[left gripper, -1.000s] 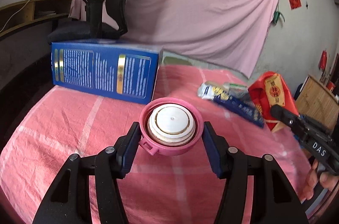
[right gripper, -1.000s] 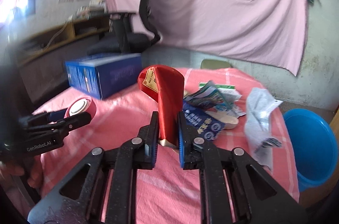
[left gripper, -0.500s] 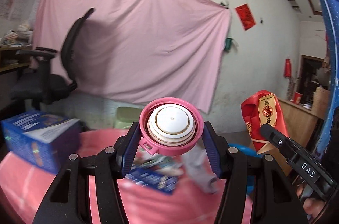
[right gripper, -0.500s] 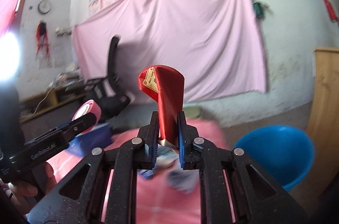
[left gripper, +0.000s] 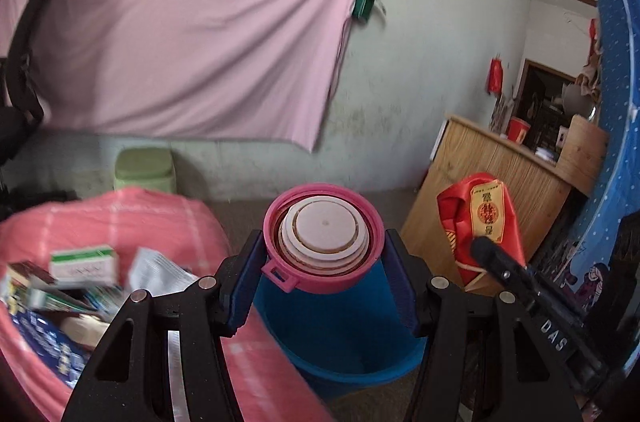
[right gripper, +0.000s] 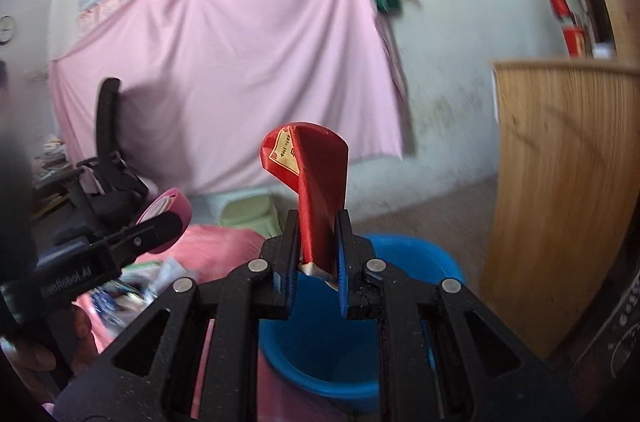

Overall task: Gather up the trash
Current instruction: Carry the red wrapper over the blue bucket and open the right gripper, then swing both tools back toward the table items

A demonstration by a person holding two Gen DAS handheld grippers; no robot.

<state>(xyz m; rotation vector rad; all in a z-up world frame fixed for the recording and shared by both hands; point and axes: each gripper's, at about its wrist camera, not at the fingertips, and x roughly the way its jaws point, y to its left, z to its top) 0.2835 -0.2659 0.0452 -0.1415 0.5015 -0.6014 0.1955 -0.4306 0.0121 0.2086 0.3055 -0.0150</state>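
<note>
The left gripper (left gripper: 323, 272) clamps the pink lid (left gripper: 322, 243) and the right gripper (right gripper: 317, 254) pinches the red wrapper (right gripper: 312, 178), both poised just above the blue bucket (left gripper: 340, 354) beside the table (left gripper: 132, 210). Centre each over the bucket's opening, lower slightly, then release so neither catches the near rim.

Pink sheet (left gripper: 180, 34) on pale wall (left gripper: 432, 70); wooden cabinet (right gripper: 560, 190).

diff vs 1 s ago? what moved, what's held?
Both claws swung off the pink-clothed table toward the blue bucket, which now sits right under them. Nothing was grabbed or released. The left claw still clamps the pink lid, and the right claw still pinches the red packet. The leftover wrappers stay on the table.
</note>
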